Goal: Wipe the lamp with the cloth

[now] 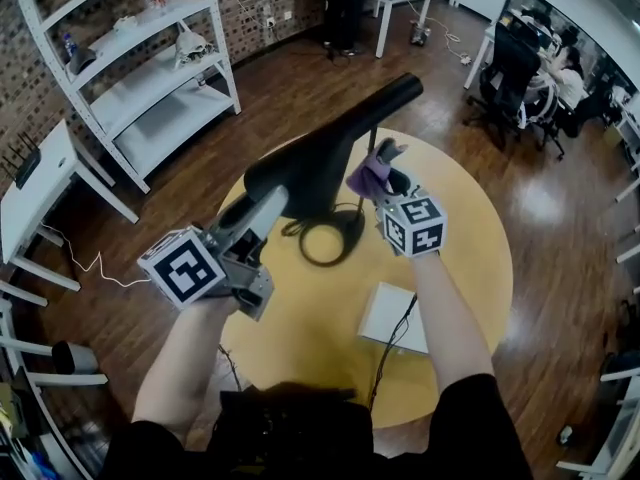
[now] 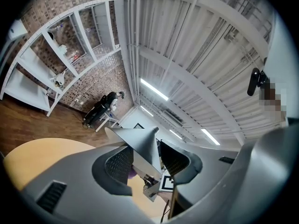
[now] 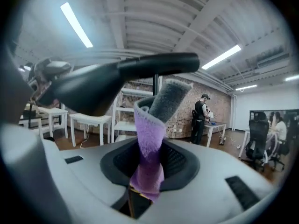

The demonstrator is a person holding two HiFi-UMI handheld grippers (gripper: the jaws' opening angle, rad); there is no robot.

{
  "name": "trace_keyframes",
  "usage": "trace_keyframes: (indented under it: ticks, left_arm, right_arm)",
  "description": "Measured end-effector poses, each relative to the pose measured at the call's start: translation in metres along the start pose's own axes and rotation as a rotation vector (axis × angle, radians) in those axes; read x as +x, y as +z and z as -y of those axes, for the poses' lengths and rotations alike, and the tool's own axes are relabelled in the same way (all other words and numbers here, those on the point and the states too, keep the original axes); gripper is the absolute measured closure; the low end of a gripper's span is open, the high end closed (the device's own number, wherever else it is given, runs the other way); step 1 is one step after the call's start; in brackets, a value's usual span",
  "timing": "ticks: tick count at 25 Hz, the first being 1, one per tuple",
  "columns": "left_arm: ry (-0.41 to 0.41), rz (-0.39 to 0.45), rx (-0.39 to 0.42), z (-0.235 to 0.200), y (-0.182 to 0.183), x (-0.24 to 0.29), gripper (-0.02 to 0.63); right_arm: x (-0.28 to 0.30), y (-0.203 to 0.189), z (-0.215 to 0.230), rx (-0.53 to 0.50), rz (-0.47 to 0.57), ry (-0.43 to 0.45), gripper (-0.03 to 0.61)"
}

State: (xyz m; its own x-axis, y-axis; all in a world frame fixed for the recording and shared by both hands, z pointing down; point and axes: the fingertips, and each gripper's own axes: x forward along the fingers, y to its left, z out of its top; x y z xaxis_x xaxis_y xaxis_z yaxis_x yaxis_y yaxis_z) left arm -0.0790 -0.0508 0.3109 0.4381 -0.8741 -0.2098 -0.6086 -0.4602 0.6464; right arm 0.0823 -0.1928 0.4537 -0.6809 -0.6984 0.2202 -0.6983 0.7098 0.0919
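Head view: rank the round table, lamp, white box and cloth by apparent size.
1. The round table.
2. The lamp, though nearer the camera.
3. The white box.
4. The cloth, bunched in the right claw.

Grey left gripper (image 1: 268,206) and right gripper (image 1: 390,170) each carry a white cube (image 1: 183,268) of black square markers — sleeves (image 1: 478,423) short, black.

hand-held gripper (image 3: 148,178): clamps purple cloth (image 3: 150,139) | black lamp (image 3: 154,65): just above cloth

Purple cloth (image 1: 370,176) just beside the black lamp (image 1: 325,153).
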Motion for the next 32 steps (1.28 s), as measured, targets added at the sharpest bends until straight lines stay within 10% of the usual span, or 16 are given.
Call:
trace_keyframes:
  ticks: [8,13,22,26,32]
  left_arm:
    - [-0.013,-0.022,-0.015,-0.007,-0.004,-0.001,0.447]
    - [-0.032,-0.022,-0.037,-0.012,-0.009,-0.003,0.448]
    - [-0.074,0.01,-0.096,-0.017,-0.012,-0.004,0.446]
    - [-0.092,-0.001,-0.115,-0.018,-0.018,-0.004,0.448]
    - [-0.114,-0.036,-0.104,-0.015,-0.025,0.0,0.448]
  right_arm:
    - [0.02,-0.106,-0.017,-0.058,-0.326,0.008,0.478]
    - [0.017,-0.122,-0.036,-0.121,-0.353,0.023,0.472]
    - [-0.061,0.072,0.096,0.073,0.114,-0.232,0.472]
    - [-0.065,0.152,0.151,0.328,0.331,-0.199,0.472]
    - [-0.035,0.19,0.133,0.322,0.402,-0.061,0.472]
